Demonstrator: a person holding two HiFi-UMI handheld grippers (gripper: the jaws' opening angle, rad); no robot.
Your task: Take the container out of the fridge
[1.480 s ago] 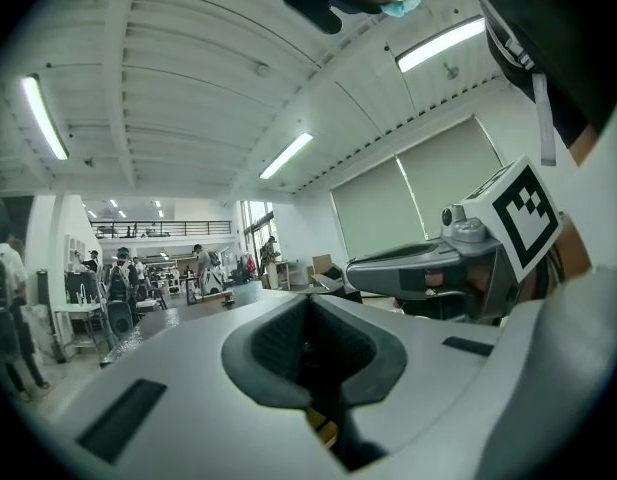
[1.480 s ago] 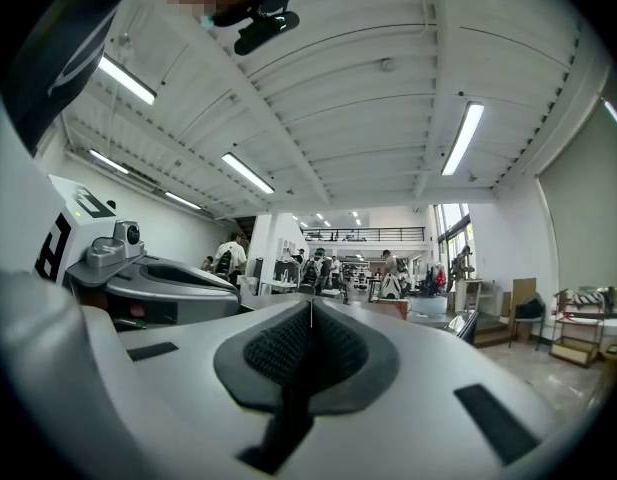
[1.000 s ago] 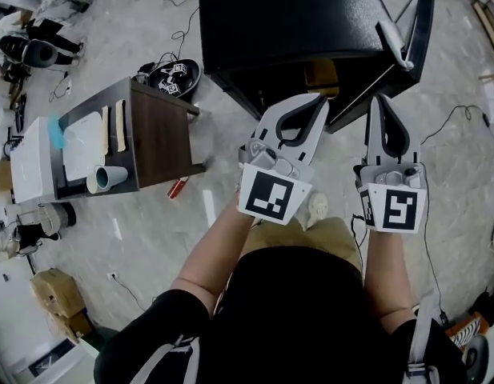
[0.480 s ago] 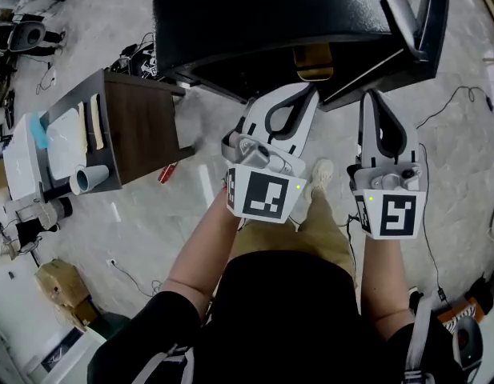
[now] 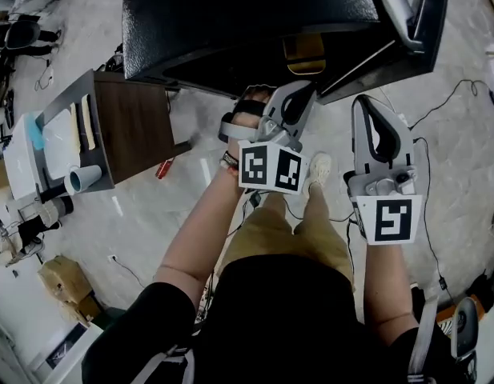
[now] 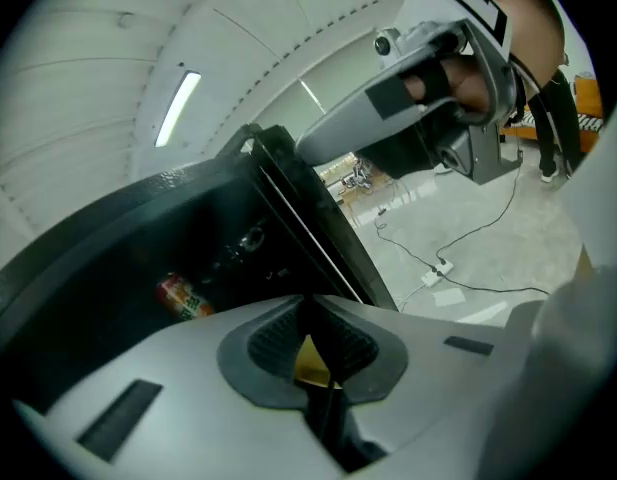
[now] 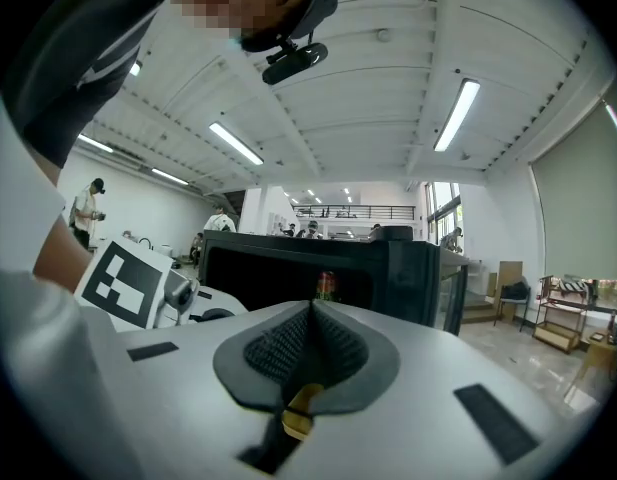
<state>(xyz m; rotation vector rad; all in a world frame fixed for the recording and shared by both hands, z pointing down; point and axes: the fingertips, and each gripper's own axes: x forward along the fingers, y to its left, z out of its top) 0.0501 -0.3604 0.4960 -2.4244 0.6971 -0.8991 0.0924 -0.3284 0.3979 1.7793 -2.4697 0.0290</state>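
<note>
The black fridge [image 5: 238, 18] stands open at the top of the head view, its door [image 5: 419, 18] swung out to the right. A yellowish container [image 5: 304, 54] shows inside the opening. In the left gripper view it appears as a red and green container [image 6: 185, 298] deep in the dark interior, and in the right gripper view as a small red container [image 7: 326, 286]. My left gripper [image 5: 304, 89] is shut and empty just in front of the opening, tilted on its side. My right gripper [image 5: 360, 101] is shut and empty beside it, near the door.
A dark wooden side table [image 5: 138, 126] stands left of the fridge, with a white tray [image 5: 58, 138] and a cup [image 5: 82, 178] lying on it. Cables [image 5: 459, 94] run across the floor at the right. People stand far off in the right gripper view.
The fridge has come closer in the head view. Both grippers have moved toward its opening, and the left one has rolled onto its side.
</note>
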